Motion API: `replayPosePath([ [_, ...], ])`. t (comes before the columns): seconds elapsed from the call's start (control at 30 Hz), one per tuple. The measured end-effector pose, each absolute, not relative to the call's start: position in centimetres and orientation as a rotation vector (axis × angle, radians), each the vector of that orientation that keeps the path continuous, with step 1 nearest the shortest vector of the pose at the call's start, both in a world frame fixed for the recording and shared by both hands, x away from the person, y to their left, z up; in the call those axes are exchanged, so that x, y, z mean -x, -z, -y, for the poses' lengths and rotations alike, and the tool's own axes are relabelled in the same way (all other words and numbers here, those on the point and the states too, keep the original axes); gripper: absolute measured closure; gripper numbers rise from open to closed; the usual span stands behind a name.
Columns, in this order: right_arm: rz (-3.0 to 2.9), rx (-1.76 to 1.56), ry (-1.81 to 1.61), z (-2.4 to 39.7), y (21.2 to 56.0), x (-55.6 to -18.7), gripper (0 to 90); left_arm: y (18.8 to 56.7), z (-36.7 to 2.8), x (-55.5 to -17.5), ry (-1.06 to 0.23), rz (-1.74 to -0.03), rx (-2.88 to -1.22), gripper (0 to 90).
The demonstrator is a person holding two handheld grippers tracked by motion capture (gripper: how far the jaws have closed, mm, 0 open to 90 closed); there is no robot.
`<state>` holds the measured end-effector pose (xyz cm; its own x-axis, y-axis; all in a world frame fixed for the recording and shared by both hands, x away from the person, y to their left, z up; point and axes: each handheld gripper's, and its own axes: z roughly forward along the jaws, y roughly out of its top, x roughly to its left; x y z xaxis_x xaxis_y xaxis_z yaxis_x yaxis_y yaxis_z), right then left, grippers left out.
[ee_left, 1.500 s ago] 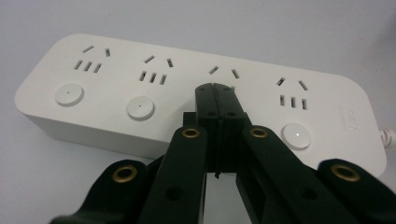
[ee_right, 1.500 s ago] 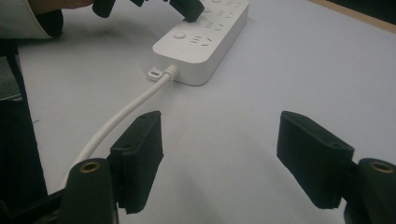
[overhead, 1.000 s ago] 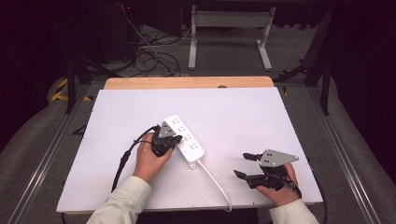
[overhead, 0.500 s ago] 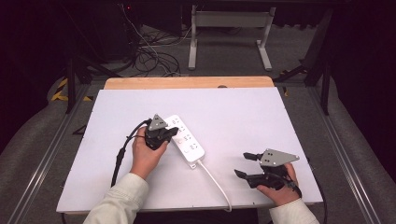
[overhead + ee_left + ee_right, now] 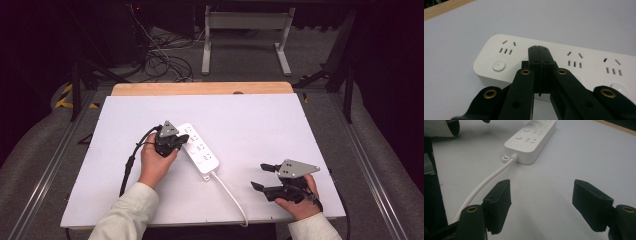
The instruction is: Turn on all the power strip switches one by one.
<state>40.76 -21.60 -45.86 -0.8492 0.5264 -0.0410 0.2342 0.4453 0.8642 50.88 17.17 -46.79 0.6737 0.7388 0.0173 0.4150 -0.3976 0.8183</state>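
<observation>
Closed fingers (image 5: 539, 53) over power strip (image 5: 584, 62) (white)

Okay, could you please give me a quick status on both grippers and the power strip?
Left gripper shut, tips over the power strip. Right gripper open, holding nothing, apart from the strip. White cord trails near its jaws.

No readable text, labels or numbers, power strip (image 5: 554, 62) unmarked

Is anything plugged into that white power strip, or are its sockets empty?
Empty as far as visible: the power strip shows bare sockets in the high view. The shut left gripper covers part of it, though.
</observation>
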Motion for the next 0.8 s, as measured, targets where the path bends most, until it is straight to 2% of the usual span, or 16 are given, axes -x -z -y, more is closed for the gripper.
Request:
replayPosePath([
  [0.8, -2.404, -0.649, -1.357, 21.5, 45.91, -40.72, 31.5, 47.38, -16.49, -50.91, -0.523, -0.899, -2.073, 90.0],
])
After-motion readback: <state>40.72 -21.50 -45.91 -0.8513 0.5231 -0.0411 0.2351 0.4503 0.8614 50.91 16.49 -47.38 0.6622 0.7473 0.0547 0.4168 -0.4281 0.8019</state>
